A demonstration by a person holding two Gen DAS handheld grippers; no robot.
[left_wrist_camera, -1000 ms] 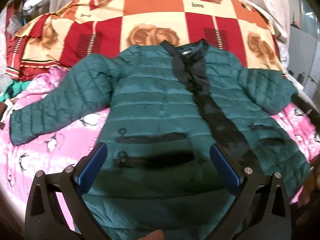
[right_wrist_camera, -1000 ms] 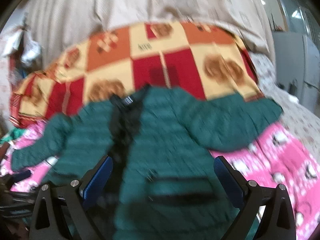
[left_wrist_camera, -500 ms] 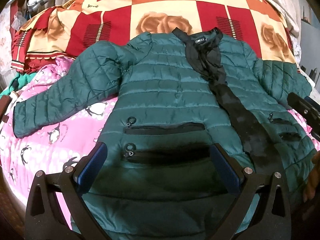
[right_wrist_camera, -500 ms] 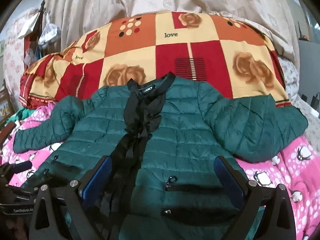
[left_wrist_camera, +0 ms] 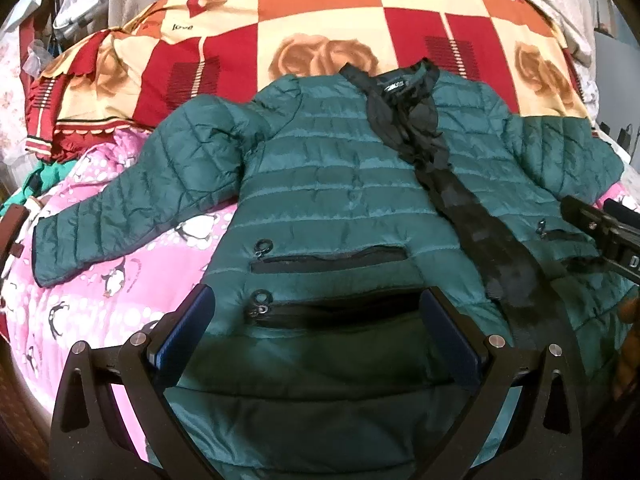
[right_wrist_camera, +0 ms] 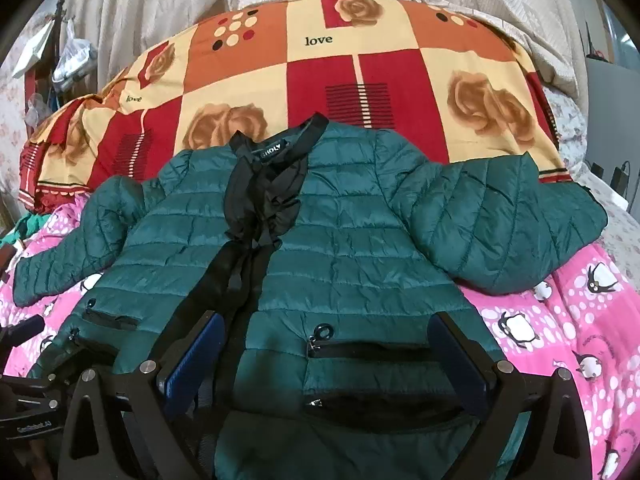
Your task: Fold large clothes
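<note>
A dark green quilted jacket lies front up on the bed, both sleeves spread out and a black placket running down its middle. My left gripper hovers open above the lower left panel, over the two zip pockets. My right gripper hovers open above the lower right panel, over its zip pockets. Neither gripper holds cloth. The left sleeve stretches out over the pink sheet. The right sleeve lies bent toward the bed's right side.
A pink penguin-print sheet covers the bed. A red, orange and cream quilt printed with roses is heaped behind the collar. Curtains hang behind it. Bags and clutter sit at the far left.
Both cameras have moved closer and lower toward the jacket's hem. The jacket itself has not moved, and both grippers stay open.
</note>
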